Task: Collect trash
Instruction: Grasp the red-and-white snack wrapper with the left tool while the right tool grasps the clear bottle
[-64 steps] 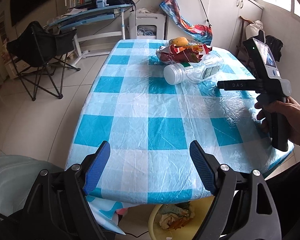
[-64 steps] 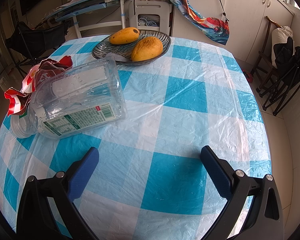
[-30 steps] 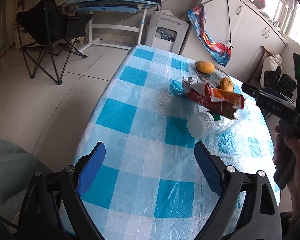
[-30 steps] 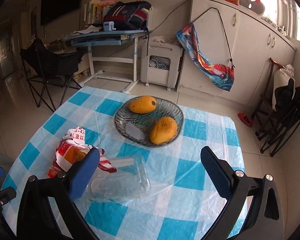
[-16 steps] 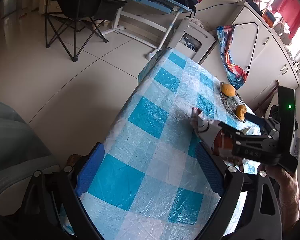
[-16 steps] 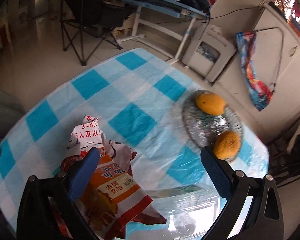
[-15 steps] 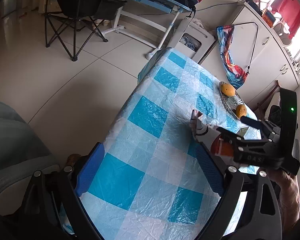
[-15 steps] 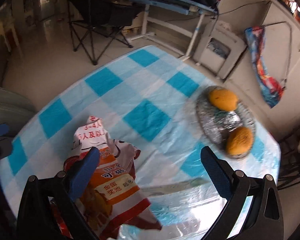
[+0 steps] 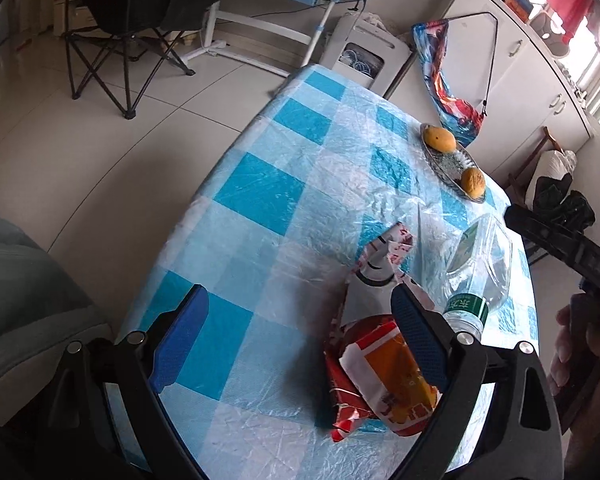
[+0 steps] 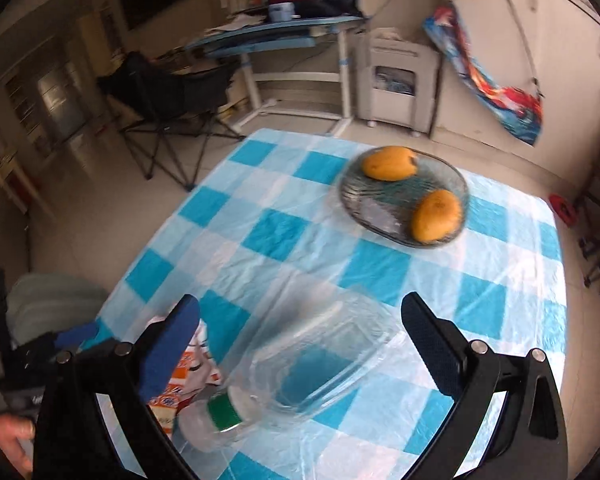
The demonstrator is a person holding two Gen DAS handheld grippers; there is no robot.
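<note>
Left gripper wide open, empty, above snack bag; right gripper wide open, empty, over bottle

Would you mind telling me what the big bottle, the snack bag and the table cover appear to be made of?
The bottle looks like thin clear plastic: the checks show through it, and it bears a green label. The snack bag seems glossy printed film, sharply creased and torn open. The table cover appears to be a shiny plastic sheet, wrinkled with glare; whether cloth lies beneath is unclear.
</note>
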